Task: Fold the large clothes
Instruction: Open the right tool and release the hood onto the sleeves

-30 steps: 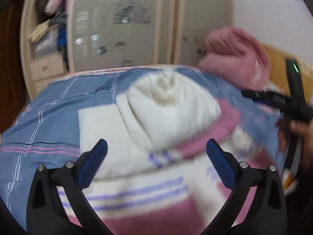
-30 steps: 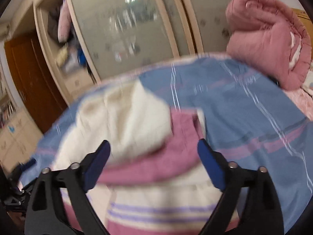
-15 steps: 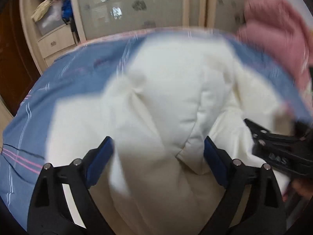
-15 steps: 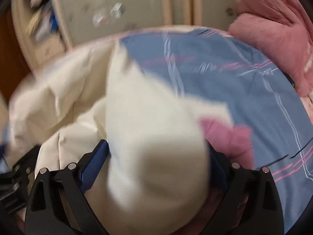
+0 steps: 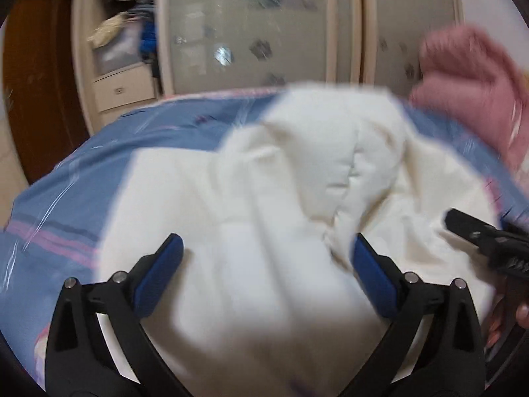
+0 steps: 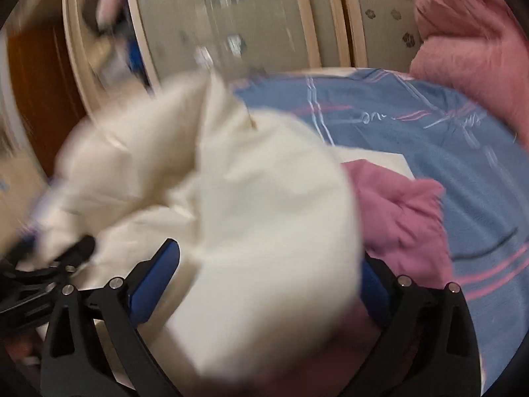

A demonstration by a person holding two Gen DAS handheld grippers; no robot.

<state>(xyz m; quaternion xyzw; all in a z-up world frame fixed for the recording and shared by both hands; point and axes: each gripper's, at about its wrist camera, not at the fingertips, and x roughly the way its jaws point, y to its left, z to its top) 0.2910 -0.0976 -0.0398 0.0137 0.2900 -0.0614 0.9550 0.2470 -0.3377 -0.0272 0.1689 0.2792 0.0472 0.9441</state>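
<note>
A large cream garment (image 5: 271,198) with a pink part (image 6: 400,218) lies bunched on a bed with a blue striped sheet (image 5: 99,178). In the left wrist view my left gripper (image 5: 264,258) has its blue-padded jaws wide apart, with cream cloth between and over them. In the right wrist view my right gripper (image 6: 267,264) is also wide apart, and a thick fold of cream cloth fills the gap and hides its right pad. The right gripper also shows at the right edge of the left wrist view (image 5: 479,238). The left gripper shows at the lower left of the right wrist view (image 6: 46,264).
A rolled pink blanket (image 5: 469,79) (image 6: 472,39) sits at the far right of the bed. Pale sliding wardrobe doors (image 5: 251,33) stand behind the bed, with an open shelf unit and drawers (image 5: 122,79) to the left. A brown door (image 6: 36,99) is at far left.
The cream cloth has been swept up over the striped and pink part of the garment and now fills both views. Both grippers have moved in over it, jaws still apart.
</note>
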